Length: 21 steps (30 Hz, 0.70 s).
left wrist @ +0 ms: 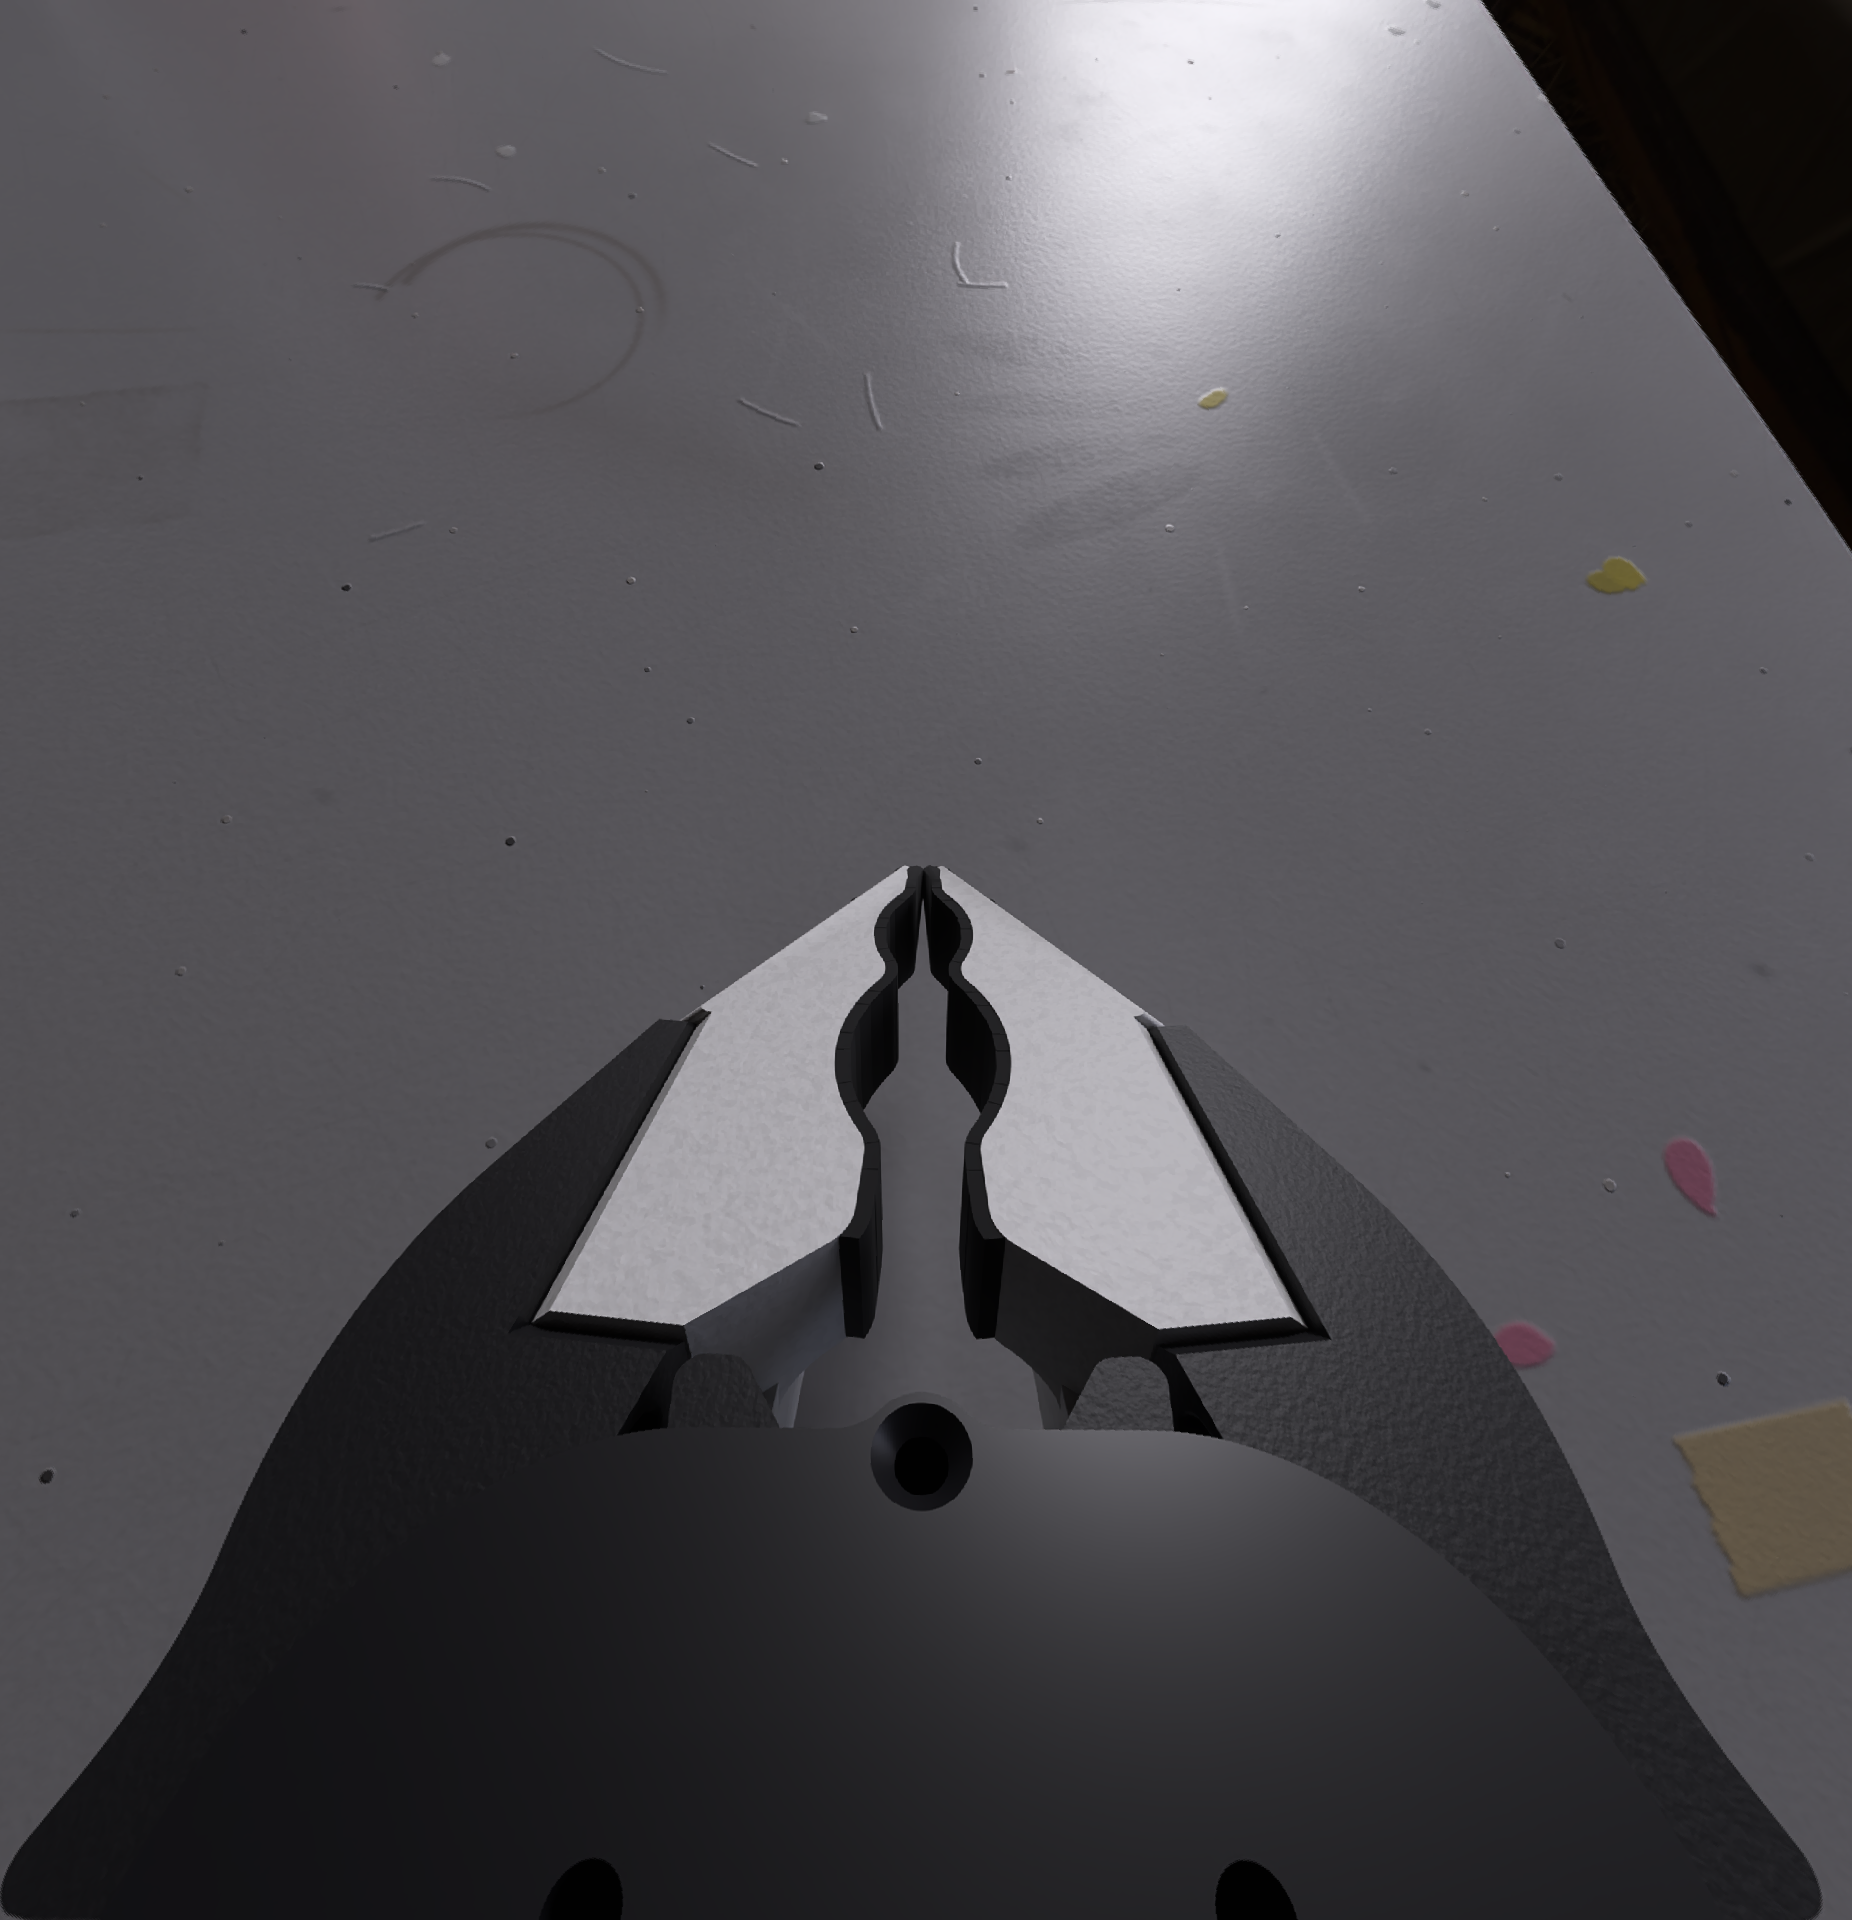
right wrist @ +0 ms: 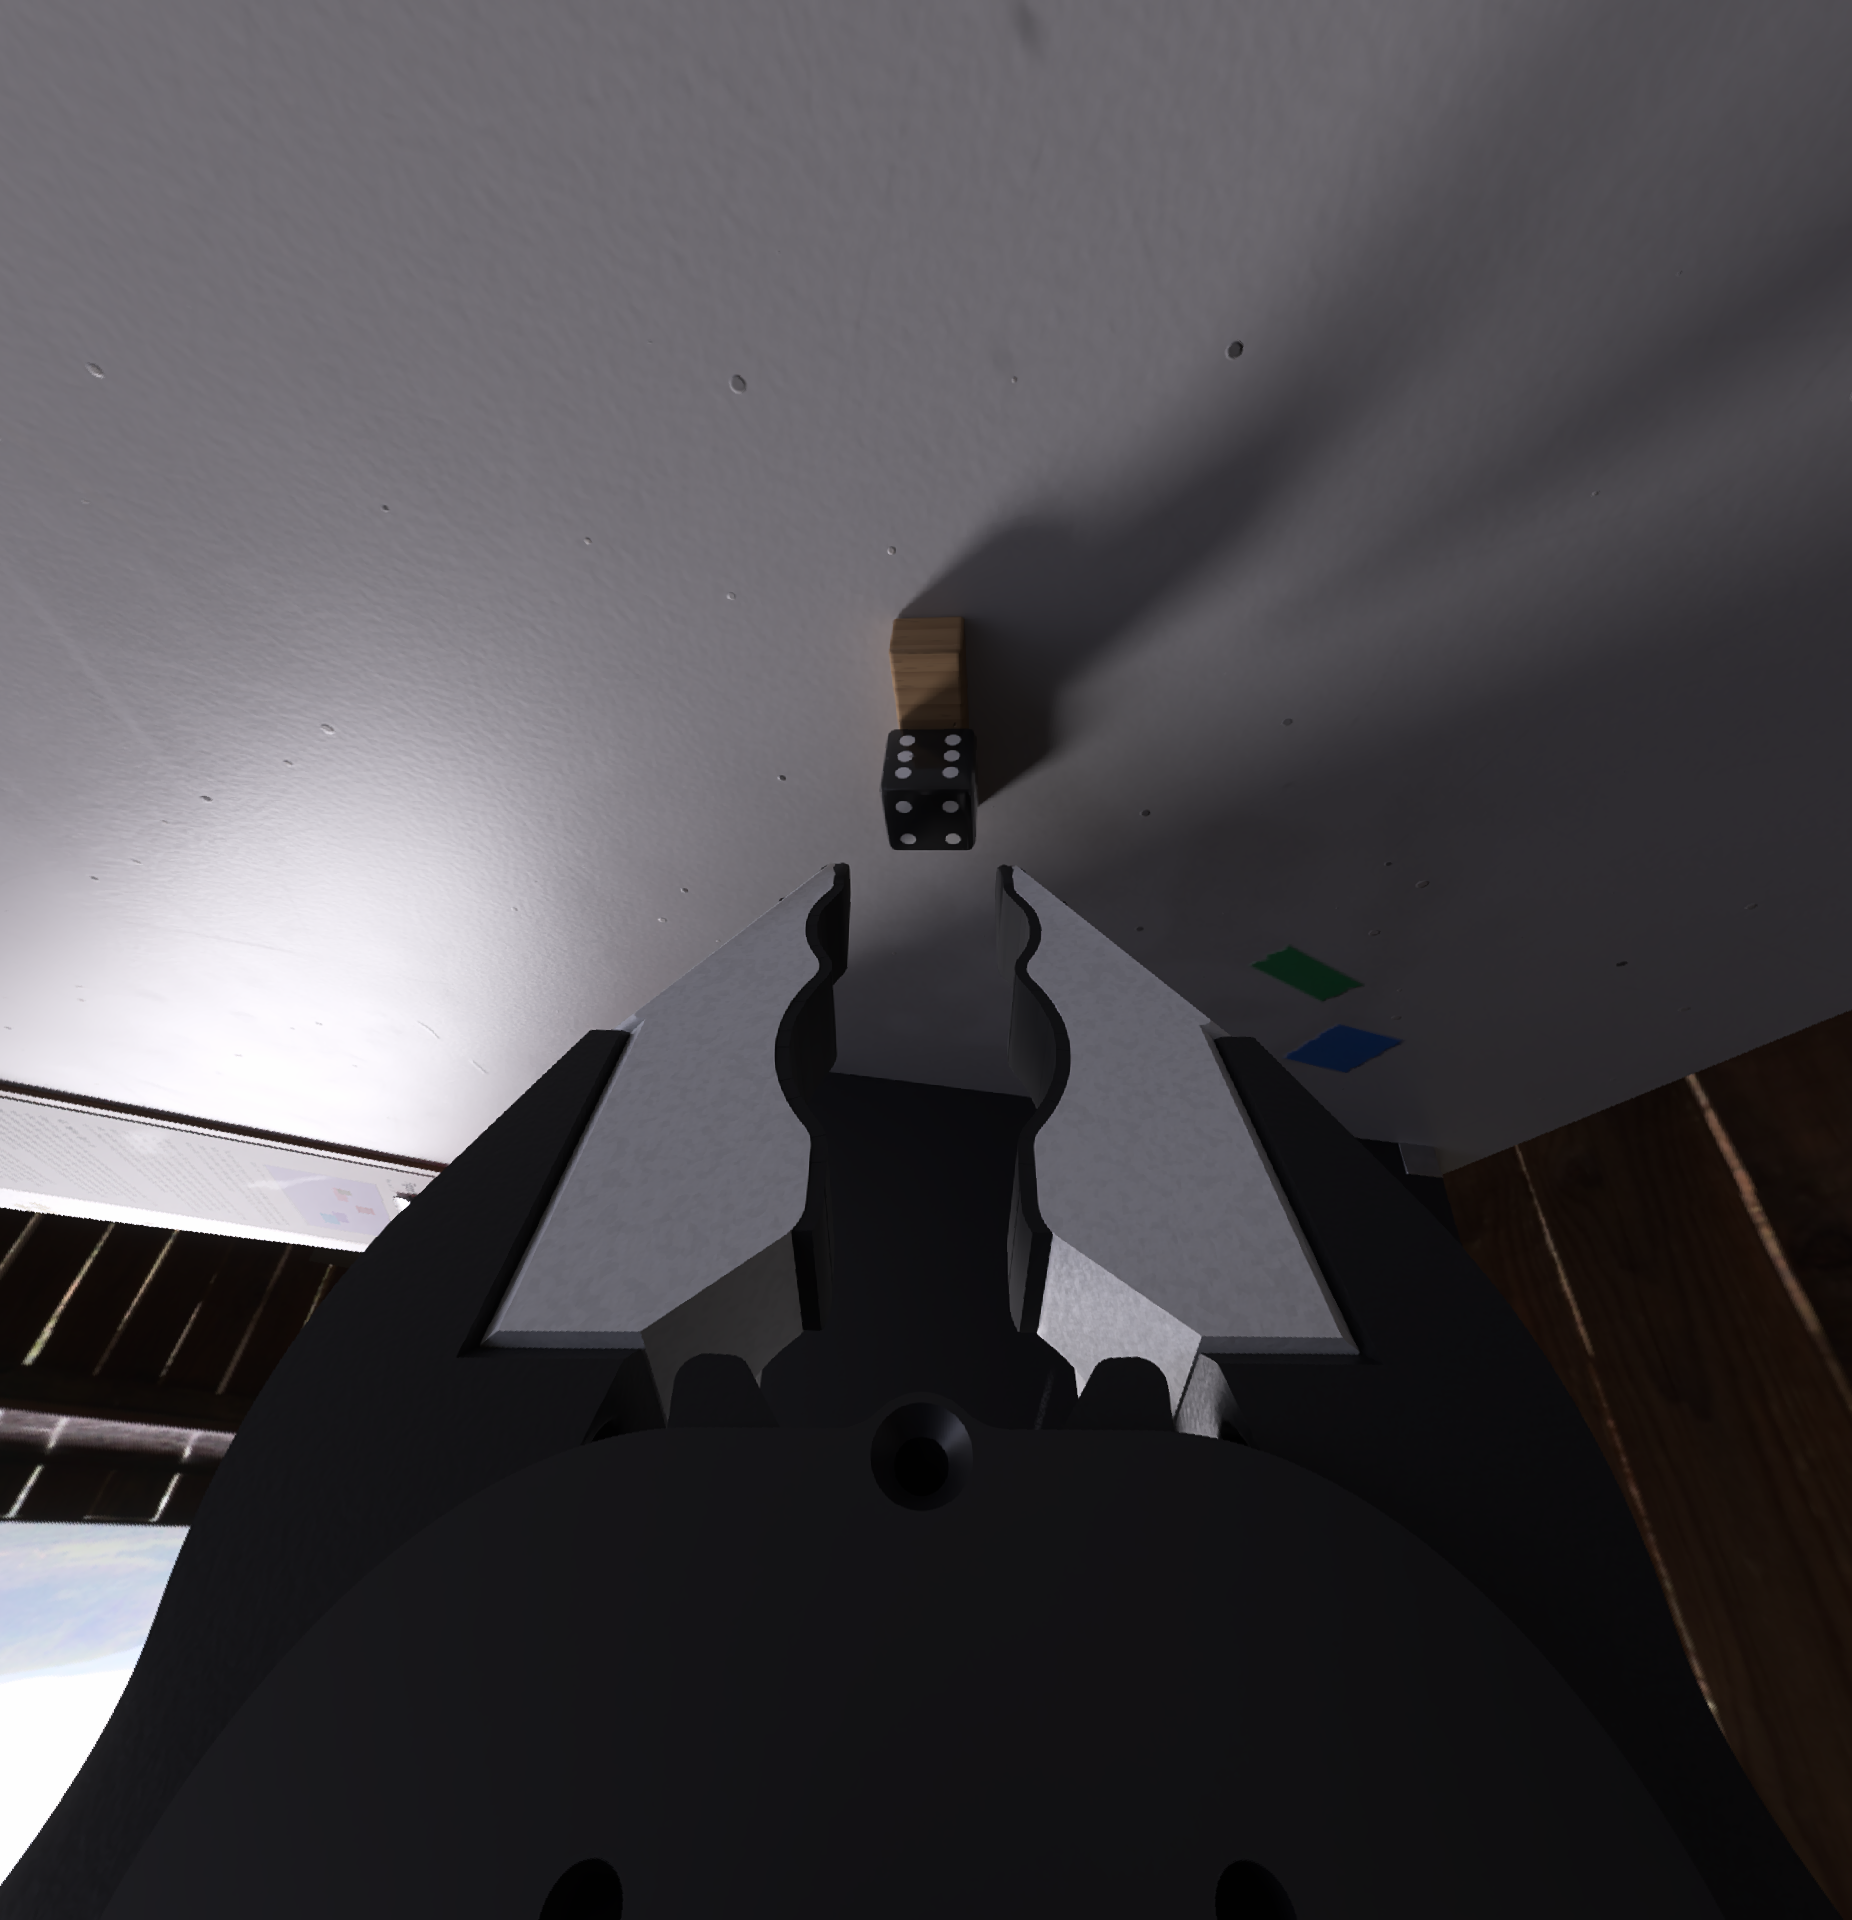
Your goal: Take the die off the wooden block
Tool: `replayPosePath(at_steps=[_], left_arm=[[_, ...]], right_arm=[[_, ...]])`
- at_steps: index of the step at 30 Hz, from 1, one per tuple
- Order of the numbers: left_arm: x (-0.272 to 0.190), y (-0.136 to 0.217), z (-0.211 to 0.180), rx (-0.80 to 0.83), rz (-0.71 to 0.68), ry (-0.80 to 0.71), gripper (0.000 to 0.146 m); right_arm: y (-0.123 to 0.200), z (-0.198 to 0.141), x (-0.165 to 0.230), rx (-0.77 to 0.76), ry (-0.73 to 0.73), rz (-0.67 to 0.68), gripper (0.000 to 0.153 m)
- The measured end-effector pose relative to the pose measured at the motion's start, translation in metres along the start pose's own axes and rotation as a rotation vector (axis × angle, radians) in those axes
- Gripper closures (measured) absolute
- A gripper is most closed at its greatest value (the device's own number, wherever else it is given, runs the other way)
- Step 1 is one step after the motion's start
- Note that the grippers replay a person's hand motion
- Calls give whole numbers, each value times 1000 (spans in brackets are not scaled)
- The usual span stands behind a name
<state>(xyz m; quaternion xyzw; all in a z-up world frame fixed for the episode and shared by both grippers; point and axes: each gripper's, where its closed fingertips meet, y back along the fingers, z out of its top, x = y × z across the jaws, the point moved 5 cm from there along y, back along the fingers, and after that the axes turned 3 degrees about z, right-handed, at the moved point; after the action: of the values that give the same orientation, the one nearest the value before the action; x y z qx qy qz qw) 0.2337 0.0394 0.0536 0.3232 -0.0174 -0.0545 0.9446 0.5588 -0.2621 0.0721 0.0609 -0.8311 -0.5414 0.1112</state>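
Two spread fingertips of the right gripper point(right wrist: 923, 878) are aimed at the small black white-pipped die point(right wrist: 929, 790), seen just ahead against the pale wooden block point(right wrist: 927, 670). Approach is judged underway; advancing, then closing, is called for. The left gripper point(left wrist: 922, 873) is held closed, empty.

Both views are dimly lit and sharp. In the left wrist view, a bright glare patch is seen on the grey table point(left wrist: 693, 644) near its far edge, fading toward the near side. In the right wrist view, a glare patch is seen at the table's left edge, and long soft shadows are thrown rightward from the wooden block point(right wrist: 927, 670) and black die point(right wrist: 928, 790). Straight lines are bent toward the frame edges.
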Motion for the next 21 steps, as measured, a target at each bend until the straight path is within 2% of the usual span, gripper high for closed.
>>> replayPosePath(at_steps=[6,10,12,16,21], left_arm=[[0,0,0,1,0,3,146],[0,0,0,1,2,0,146],[0,0,0,0,3,-2,146],[0,0,0,0,1,-3,146],[0,0,0,0,-2,0,146]], right_arm=[[-3,1,-5,11,-5,5,129],[-3,1,-5,-18,-7,14,140],[-3,1,-3,-29,-9,16,140],[-3,0,0,-27,-9,-10,124],[-3,1,-1,-32,29,-51,121]])
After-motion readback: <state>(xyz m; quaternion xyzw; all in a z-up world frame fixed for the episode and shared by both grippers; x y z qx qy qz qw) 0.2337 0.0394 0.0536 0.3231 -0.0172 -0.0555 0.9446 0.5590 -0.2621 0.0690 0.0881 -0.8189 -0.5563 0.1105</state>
